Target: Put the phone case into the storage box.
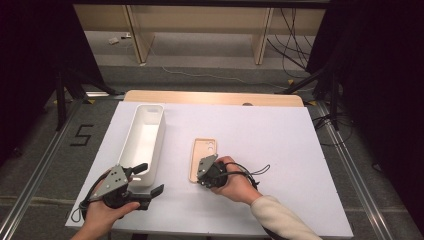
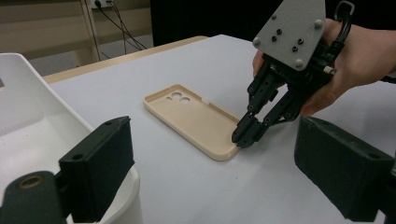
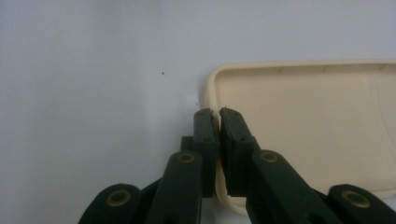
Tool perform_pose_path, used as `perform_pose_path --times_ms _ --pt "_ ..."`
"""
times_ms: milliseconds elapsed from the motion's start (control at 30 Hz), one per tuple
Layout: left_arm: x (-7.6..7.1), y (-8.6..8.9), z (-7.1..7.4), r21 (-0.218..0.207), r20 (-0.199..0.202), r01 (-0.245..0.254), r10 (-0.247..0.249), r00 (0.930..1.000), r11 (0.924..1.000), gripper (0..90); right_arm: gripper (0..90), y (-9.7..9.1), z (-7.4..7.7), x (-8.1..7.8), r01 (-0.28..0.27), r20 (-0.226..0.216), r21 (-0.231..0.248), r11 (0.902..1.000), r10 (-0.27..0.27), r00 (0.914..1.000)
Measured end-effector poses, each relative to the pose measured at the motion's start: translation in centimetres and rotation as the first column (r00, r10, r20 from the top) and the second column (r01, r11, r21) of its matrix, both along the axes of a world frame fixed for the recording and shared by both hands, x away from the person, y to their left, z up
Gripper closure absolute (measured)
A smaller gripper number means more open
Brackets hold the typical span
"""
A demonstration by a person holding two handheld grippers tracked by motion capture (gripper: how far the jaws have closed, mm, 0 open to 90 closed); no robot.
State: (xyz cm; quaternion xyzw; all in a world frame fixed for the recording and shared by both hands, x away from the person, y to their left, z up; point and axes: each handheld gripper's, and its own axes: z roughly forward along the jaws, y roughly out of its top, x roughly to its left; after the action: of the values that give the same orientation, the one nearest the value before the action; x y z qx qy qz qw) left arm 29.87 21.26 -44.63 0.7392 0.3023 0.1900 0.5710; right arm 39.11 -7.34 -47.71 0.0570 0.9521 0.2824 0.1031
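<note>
The cream phone case [image 1: 202, 158] lies open side up near the middle of the white surface [image 1: 280, 150], camera cut-outs at its far end. The right hand-held gripper [image 2: 242, 138] has its jaws pinched on the rim of the case's near edge, one jaw outside the rim and one inside. To the left stands a long white bin [image 1: 145, 140]. The left hand-held gripper [image 1: 150, 181] rests by the bin's near end, jaws spread wide with nothing between them
</note>
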Motion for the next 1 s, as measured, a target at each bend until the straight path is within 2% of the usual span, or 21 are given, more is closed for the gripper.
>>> perform_pose_path --times_ms 1000 --pt "-0.14 -0.18 -0.02 -0.002 0.004 0.011 -0.011 0.9999 0.9999 11.5 87.7 -0.31 0.31 0.04 -0.011 0.004 0.018 0.9998 0.01 0.9999"
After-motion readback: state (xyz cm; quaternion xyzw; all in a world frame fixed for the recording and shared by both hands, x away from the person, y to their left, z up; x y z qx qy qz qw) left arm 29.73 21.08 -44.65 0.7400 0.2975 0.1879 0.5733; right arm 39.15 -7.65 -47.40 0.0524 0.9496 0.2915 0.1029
